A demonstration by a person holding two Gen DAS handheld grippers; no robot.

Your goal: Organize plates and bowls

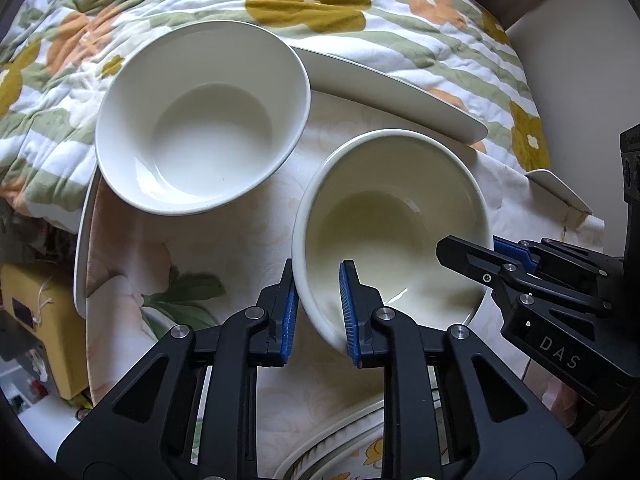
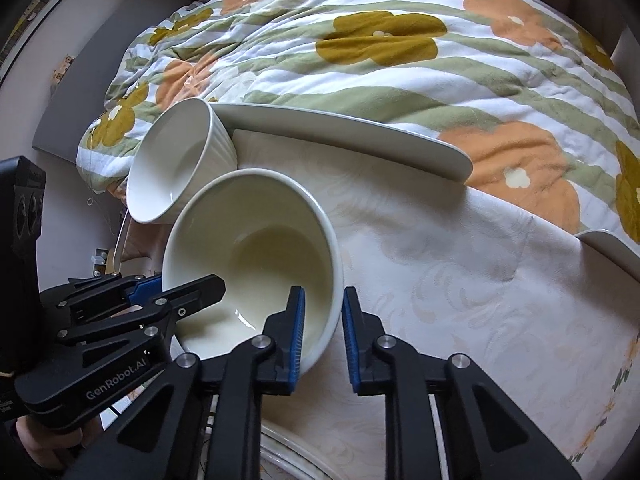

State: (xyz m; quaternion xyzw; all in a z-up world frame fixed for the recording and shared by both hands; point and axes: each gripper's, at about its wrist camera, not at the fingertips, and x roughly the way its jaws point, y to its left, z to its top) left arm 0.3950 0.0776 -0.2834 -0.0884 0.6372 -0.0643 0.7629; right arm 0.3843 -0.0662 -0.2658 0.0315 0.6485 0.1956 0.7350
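Left wrist view: both the left gripper (image 1: 319, 312) and right gripper (image 2: 323, 334) clamp opposite rim walls of the cream bowl (image 1: 394, 224), its mouth tilted toward the cameras, near the white bowl (image 1: 202, 118).

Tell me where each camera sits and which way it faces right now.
Left wrist: on the left tool, looking forward and down at the cream bowl whose rim it straddles; the right tool enters from the right.
Right wrist: on the right tool, straddling the same bowl's opposite rim; the left tool and a bit of hand show at left.
Shared: the cream bowl, white bowl, long plate, floral quilt.
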